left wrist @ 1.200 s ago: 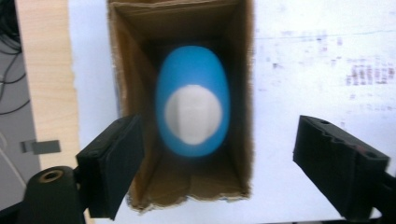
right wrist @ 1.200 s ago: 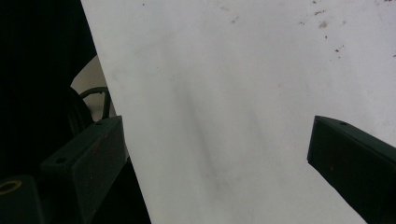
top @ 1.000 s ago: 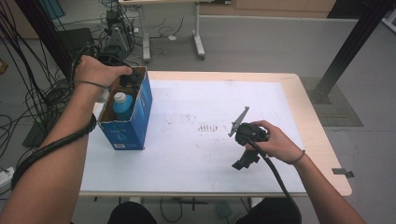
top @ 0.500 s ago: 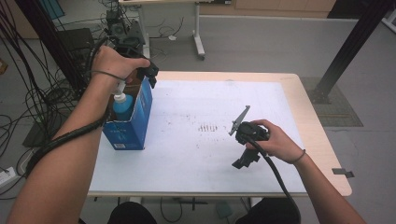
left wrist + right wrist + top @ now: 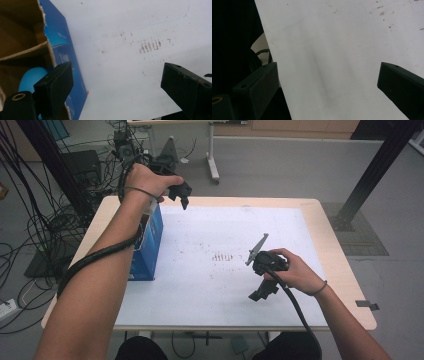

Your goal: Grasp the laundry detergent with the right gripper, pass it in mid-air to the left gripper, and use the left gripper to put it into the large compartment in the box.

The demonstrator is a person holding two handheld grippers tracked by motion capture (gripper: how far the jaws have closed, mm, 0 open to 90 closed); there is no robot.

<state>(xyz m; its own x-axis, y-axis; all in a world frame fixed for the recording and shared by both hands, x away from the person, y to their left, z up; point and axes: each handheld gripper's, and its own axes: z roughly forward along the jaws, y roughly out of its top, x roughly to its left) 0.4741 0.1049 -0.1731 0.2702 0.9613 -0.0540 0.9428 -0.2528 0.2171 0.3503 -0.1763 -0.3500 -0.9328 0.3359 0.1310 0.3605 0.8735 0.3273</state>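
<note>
Status: placement apparently complete. Blue-capped bottle point(image 5: 31, 77) seated inside blue carton point(image 5: 150, 240) at left table edge (cap visible in left gripper view). Left gripper point(image 5: 181, 195) above carton's far end, jaws wide apart, nothing between. Right gripper point(image 5: 263, 291) resting on white mat point(image 5: 220, 270), jaws likewise apart, empty. Remaining: likely nothing beyond clearing the hands.
</note>
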